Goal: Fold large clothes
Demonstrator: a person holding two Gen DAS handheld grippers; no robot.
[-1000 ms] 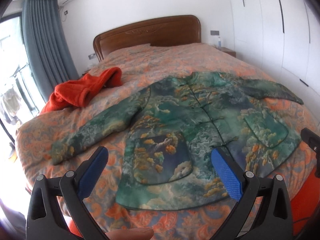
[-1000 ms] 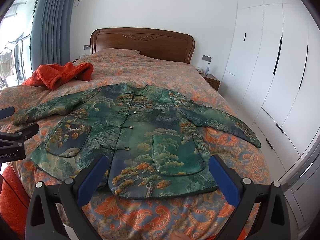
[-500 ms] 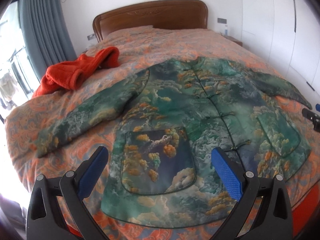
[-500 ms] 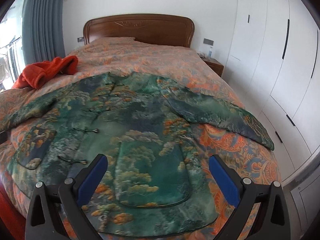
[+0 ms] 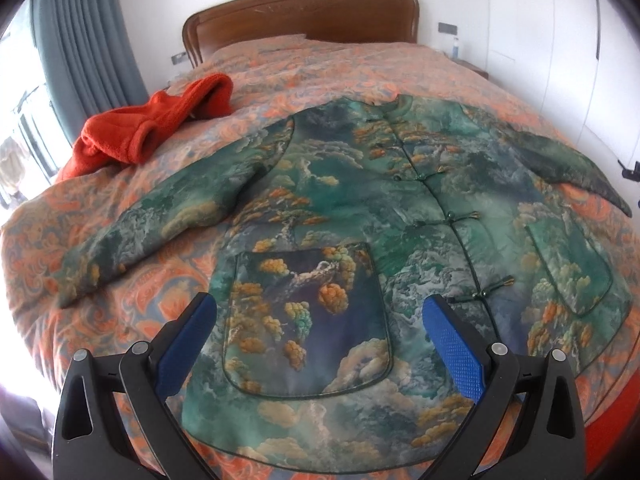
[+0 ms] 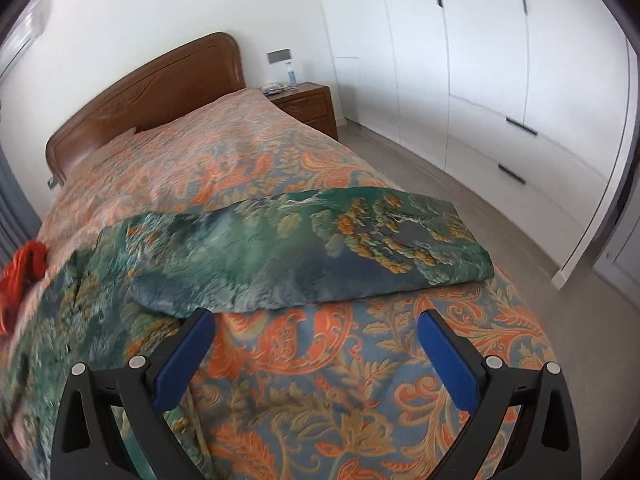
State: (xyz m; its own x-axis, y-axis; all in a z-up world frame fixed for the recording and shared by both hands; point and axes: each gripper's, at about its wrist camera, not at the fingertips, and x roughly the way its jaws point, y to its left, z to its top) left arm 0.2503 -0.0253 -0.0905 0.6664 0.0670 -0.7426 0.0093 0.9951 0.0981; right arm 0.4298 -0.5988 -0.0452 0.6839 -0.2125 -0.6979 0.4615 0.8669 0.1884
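A large green jacket (image 5: 360,216) with a cloud and pine pattern lies flat and buttoned on the bed, sleeves spread out. My left gripper (image 5: 320,320) is open and empty, hovering over the jacket's left pocket near the hem. My right gripper (image 6: 316,332) is open and empty, just short of the jacket's right sleeve (image 6: 312,252), which stretches across the bedspread towards the bed's right edge. A small part of the right gripper shows at the right edge of the left wrist view (image 5: 632,170).
An orange garment (image 5: 156,128) lies bunched at the bed's far left. The orange patterned bedspread (image 6: 340,392) covers the bed. A wooden headboard (image 5: 304,16) stands behind. A nightstand (image 6: 308,104) and white wardrobes (image 6: 500,80) stand to the right.
Both grippers have moved closer to the jacket. The right gripper has swung right, from over the jacket's body to the right sleeve. Both stay open.
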